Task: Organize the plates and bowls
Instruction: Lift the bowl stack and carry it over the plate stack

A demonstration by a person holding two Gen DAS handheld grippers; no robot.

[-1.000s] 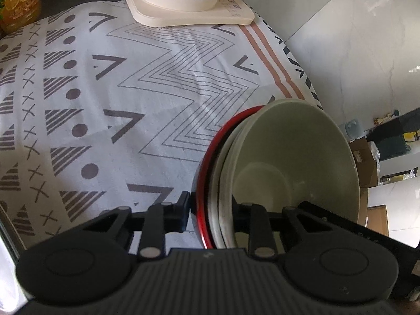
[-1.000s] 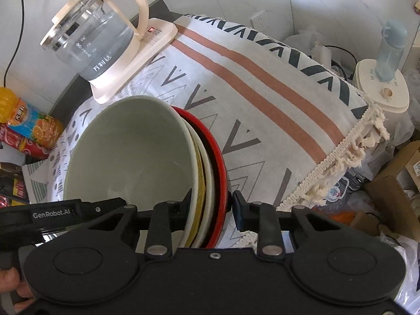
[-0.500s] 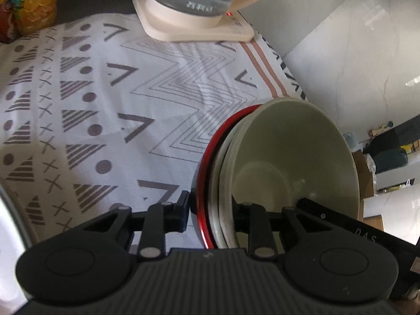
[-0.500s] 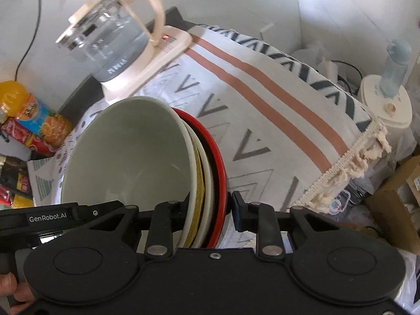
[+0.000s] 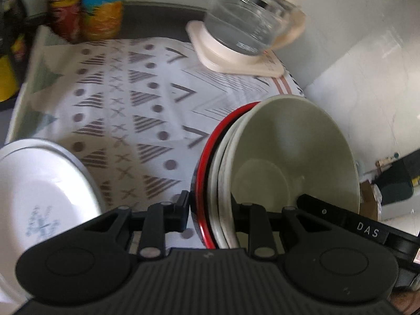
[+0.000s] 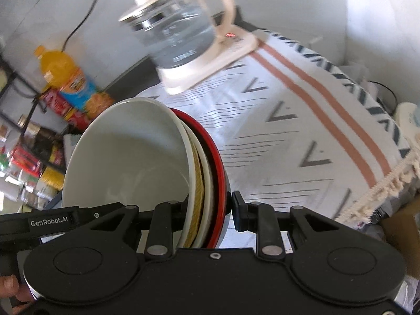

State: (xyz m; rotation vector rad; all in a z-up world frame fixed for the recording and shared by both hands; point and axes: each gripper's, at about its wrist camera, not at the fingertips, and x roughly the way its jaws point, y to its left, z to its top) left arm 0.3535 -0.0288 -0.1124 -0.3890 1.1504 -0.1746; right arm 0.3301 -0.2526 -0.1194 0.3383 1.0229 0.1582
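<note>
While carried on edge: the stack of nested bowls is held above the patterned tablecloth, with no part of it seen resting on the cloth.
Stack make-up: a pale green bowl sits innermost, white and yellow-lined dishes lie behind it, and a red-rimmed bowl forms the outer layer.
Left gripper: it is closed across the full thickness of the stack's rim, one finger outside the red rim and one inside the green bowl.
Right gripper: it is clamped likewise on the opposite part of the rim, its fingers pressed to the inner and outer faces.
Slip risk: the inner bowls are judged liable to slide out of the nest, since only rim friction holds them and the stack is tilted.
Pinch risk: uneven squeezing or a twist between the two grippers could lever the rims apart and chip them.
Collision risk, near: a white plate lies at lower left on the cloth and could be struck on set-down.
Collision risk, far: the glass kettle on its base stands at the cloth's far end; the bottles beyond appear blurred, so clearance there cannot be judged.
</note>
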